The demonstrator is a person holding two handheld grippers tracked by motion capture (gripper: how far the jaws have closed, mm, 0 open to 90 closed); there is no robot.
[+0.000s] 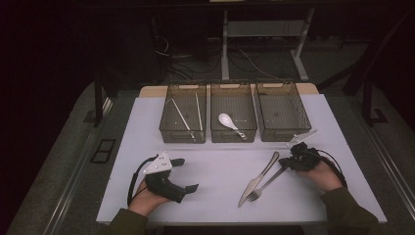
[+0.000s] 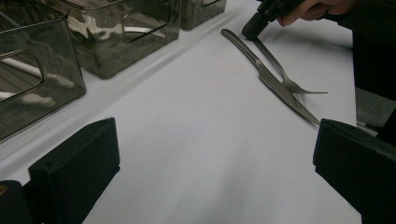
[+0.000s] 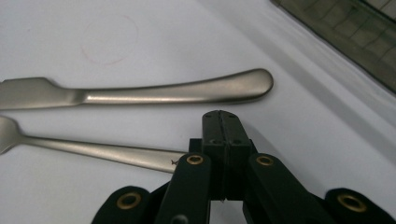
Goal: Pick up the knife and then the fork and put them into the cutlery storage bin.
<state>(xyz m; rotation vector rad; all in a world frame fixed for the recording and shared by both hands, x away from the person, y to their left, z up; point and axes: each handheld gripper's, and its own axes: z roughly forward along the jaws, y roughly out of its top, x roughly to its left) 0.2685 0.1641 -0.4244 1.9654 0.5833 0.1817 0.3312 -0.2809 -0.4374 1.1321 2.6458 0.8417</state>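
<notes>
From the high view, the left gripper (image 1: 183,174) is seen held low over the near left part of the white table (image 1: 147,132), its jaws spread wide with nothing between them; in the left gripper view the same two black jaws are seen far apart at the bottom corners, with only bare table between them. The right gripper (image 1: 288,163) is seen at the near right of the table; in the right gripper view its jaws are shown pressed together, and the end of the fork (image 3: 102,151) handle runs in under them, though whether the handle is pinched or merely overlapped cannot be told; in the left gripper view that gripper's black tip is set down at the fork's handle end. The fork (image 1: 264,185) is a plain matte steel piece, lying flat with its tines toward the near edge; just beside it lies a steel knife (image 1: 259,178) with a rounded handle, the two crossing near their lower ends. Farther back, three smoky see-through bins (image 1: 274,133) are ranged in a row; chopsticks (image 1: 183,117) are held in the left one, and a white spoon (image 1: 230,122) in the middle one.
</notes>
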